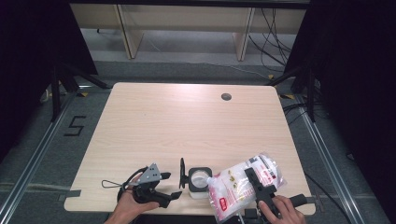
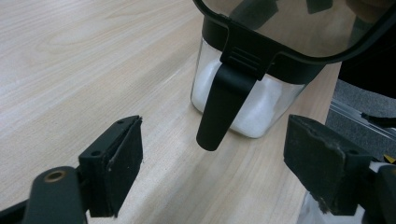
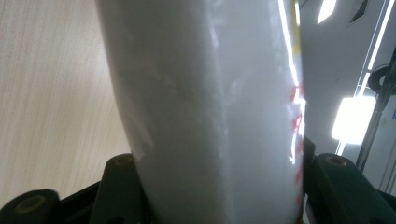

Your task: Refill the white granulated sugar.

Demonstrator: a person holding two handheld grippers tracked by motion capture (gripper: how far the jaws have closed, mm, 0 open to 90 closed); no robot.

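Note:
A small clear jar (image 1: 200, 181) with a black rim stands near the table's front edge, part full of white grains (image 2: 261, 102). Its black flip lid (image 1: 182, 171) stands open, and the lid's latch tab (image 2: 224, 107) hangs down. My left gripper (image 1: 170, 185) lies just left of the jar, open, with nothing between its pads (image 2: 116, 163). My right gripper (image 1: 252, 177) is shut on a clear bag of white powder (image 1: 233, 184) with red print. The bag (image 3: 205, 112) is tilted, its lower corner at the jar's mouth.
The light wooden table (image 1: 187, 126) has a round cable hole (image 1: 226, 96) at the back right. A thin cable loop (image 1: 109, 183) lies left of my left hand. Dark stands and rails flank the table on both sides.

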